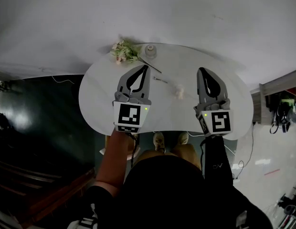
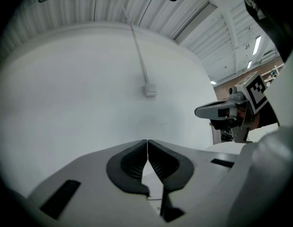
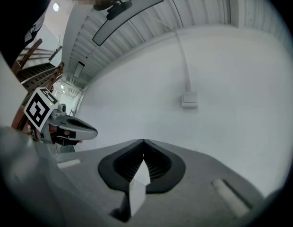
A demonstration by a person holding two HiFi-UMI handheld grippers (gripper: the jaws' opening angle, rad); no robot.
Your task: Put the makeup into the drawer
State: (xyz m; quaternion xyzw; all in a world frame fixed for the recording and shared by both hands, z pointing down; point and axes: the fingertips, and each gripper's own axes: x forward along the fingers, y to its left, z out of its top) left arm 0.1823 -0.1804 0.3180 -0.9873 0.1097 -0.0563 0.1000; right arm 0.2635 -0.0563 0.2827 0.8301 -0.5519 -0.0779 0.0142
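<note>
In the head view a thin makeup pencil and a small pale pink makeup item lie on the white oval table, between my two grippers. My left gripper is held over the table's left half with its jaws shut and nothing in them. My right gripper hovers over the right half, its jaws likewise closed and empty. Both point level toward a white wall. No drawer shows in any view.
A bunch of pale flowers and a small grey jar sit at the table's far edge. A wall box with a cable duct is ahead. The person's feet stand by the table's near edge. Dark floor lies to the left.
</note>
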